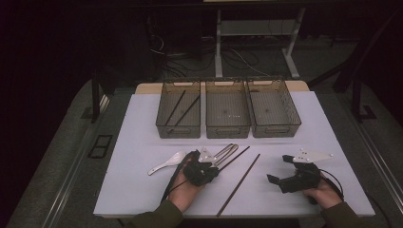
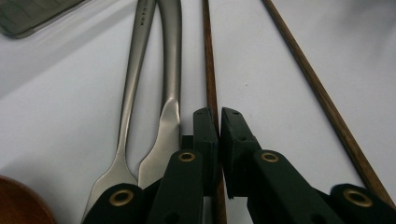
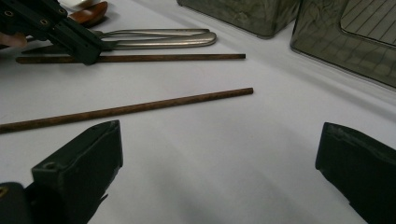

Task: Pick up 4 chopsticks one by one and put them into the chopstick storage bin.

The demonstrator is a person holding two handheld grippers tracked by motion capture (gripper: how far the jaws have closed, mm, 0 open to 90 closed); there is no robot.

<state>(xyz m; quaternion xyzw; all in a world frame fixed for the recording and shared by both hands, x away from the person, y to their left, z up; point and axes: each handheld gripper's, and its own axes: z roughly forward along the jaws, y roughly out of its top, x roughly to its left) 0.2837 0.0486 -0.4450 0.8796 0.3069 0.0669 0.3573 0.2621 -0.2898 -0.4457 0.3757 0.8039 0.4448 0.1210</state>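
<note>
I am working at a white table top [image 1: 142, 199] whose pale wooden edge is showing behind the baskets; grey floor is running around it, and the room beyond is lying in darkness, with a light desk frame and loose cables at the back.

Three mesh baskets [image 1: 227, 115] are standing side by side along the far part of the table. The leftmost basket [image 1: 164, 124] is holding two dark chopsticks already; the other two are looking bare inside.

On the open surface I am counting two brown chopsticks, two steel utensils, one white spoon [image 1: 166, 163] and a brown wooden piece [image 2: 16, 205] that I cannot tell the kind of.

My left gripper [image 2: 218, 122] is clenching around the nearer chopstick [image 2: 208, 60], jaws pressed against its sides, while it is lying on the table just beside the steel utensils [image 2: 161, 60]. The second chopstick [image 1: 239, 184] is lying apart, between my two hands.

My right gripper [image 3: 219, 163] is hovering low over bare table with its jaws spread wide, grasping nothing.
</note>
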